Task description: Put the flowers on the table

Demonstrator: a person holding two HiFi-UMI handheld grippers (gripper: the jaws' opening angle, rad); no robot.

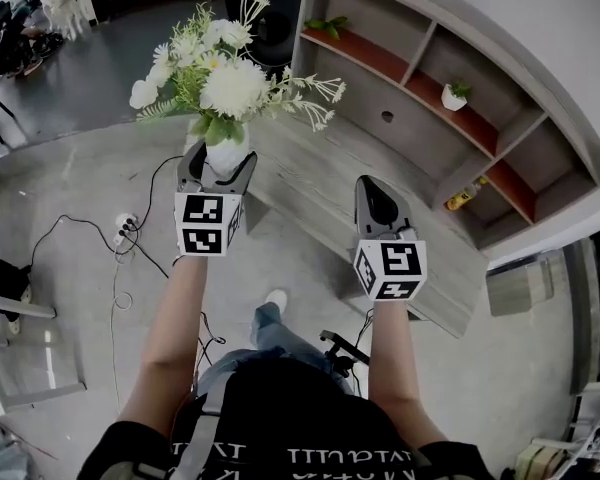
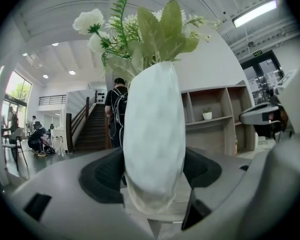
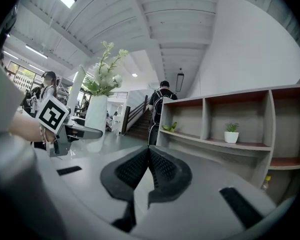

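A white vase (image 1: 226,155) holds white flowers with green leaves (image 1: 225,73). My left gripper (image 1: 218,164) is shut on the vase and carries it upright in the air, over the near end of the long wooden table (image 1: 320,183). In the left gripper view the vase (image 2: 154,139) fills the gap between both pads, with the flowers (image 2: 140,31) above. My right gripper (image 1: 377,206) hangs over the table to the right, shut with nothing in it. The right gripper view shows its pads (image 3: 162,170) touching, and the vase (image 3: 95,112) off to the left.
A wall shelf (image 1: 450,88) runs beyond the table, with a small potted plant (image 1: 453,96) and green leaves (image 1: 326,26) on it. Cables and a power strip (image 1: 125,228) lie on the floor at left. A person with a backpack (image 3: 159,109) stands near stairs.
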